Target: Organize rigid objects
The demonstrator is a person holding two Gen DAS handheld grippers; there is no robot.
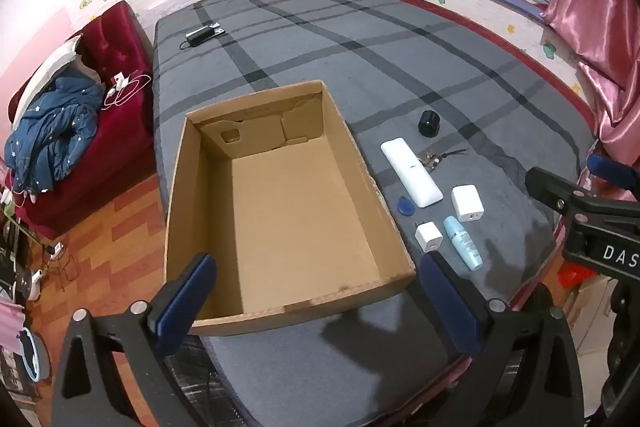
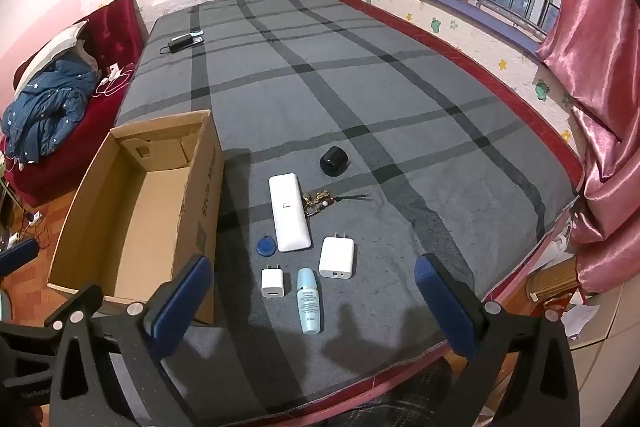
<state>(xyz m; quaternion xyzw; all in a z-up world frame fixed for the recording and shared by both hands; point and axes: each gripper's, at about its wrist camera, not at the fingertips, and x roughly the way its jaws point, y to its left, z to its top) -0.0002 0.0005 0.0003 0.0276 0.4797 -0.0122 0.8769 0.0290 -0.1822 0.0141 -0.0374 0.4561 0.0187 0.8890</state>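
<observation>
- Left wrist view: the left gripper [image 1: 316, 301] hovers over the near end of one open cardboard box [image 1: 280, 211] on the grey plaid bed [image 1: 360, 39]; its two blue fingers [image 1: 184, 299] stand wide apart, holding nothing.
- The box's floor is bare cardboard.
- Right wrist view: the right gripper [image 2: 314, 307] hangs above the loose items, fingers [image 2: 444, 303] spread apart and empty.
- Seven items lie just right of the box: one white remote [image 2: 289, 213], two white chargers, small [image 2: 272, 282] and large [image 2: 337, 257], one pale blue bottle [image 2: 309, 300], one blue key fob [image 2: 265, 247], one black round object [image 2: 334, 160], one key bunch [image 2: 318, 201].
- One black adapter [image 2: 182, 43] lies well apart, at the bed's far end.
</observation>
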